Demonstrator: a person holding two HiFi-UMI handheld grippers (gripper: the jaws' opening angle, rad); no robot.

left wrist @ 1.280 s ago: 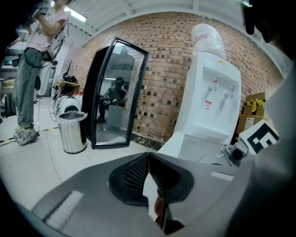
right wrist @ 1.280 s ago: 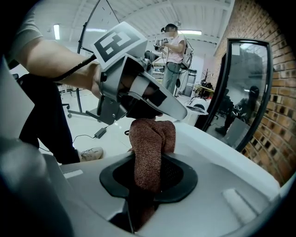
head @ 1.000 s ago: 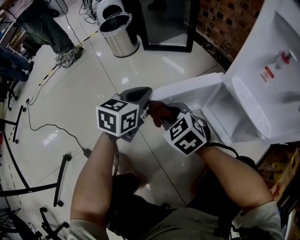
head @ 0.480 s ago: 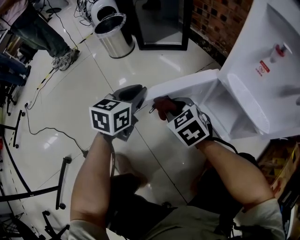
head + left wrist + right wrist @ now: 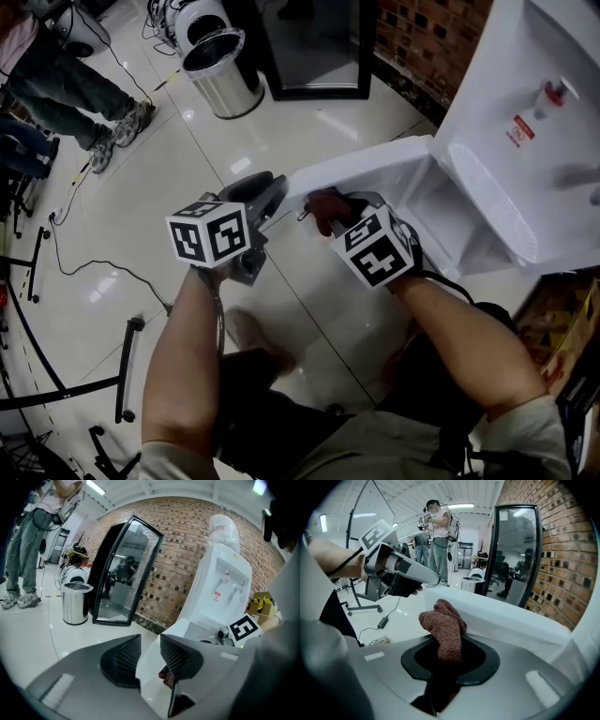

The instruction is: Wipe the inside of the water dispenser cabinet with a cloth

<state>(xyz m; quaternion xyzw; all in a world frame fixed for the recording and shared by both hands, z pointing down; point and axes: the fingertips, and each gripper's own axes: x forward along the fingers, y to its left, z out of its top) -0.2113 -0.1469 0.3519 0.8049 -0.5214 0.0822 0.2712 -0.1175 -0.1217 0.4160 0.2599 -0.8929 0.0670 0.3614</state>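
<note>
Head view shows both your grippers meeting at the free edge of the cabinet door (image 5: 370,172), which stands swung open at the foot of the white water dispenser (image 5: 525,103). Your right gripper (image 5: 337,216) is clamped on the cloth (image 5: 317,206) — a reddish-brown knitted wad that sits just at the door's near edge. It is outside the cabinet (image 5: 450,225), whose white inside lies open past the door, to the right. The right gripper view bears this out: the cloth is pinched between the 2 jaws, its bunched top rises above them, and the door's white edge runs across right behind it.

Your left gripper (image 5: 272,187) is at the door's outer corner, just left of the cloth. In the left gripper view its 2 ribbed pads (image 5: 174,654) stand a narrow way apart, and the jaws have just been opening. The door's white edge shows in the gap between them, but I cannot tell whether either pad touches it.

Around you the glossy tiled floor (image 5: 141,187) carries a steel bin (image 5: 220,66) near the top of the head view, beside a black-framed glass panel (image 5: 314,47) that stands against the brick wall (image 5: 427,42). A dark cable (image 5: 103,253) trails across the tiles on your left. A person (image 5: 89,80) stands at the upper left — only legs and shoes show there.
</note>
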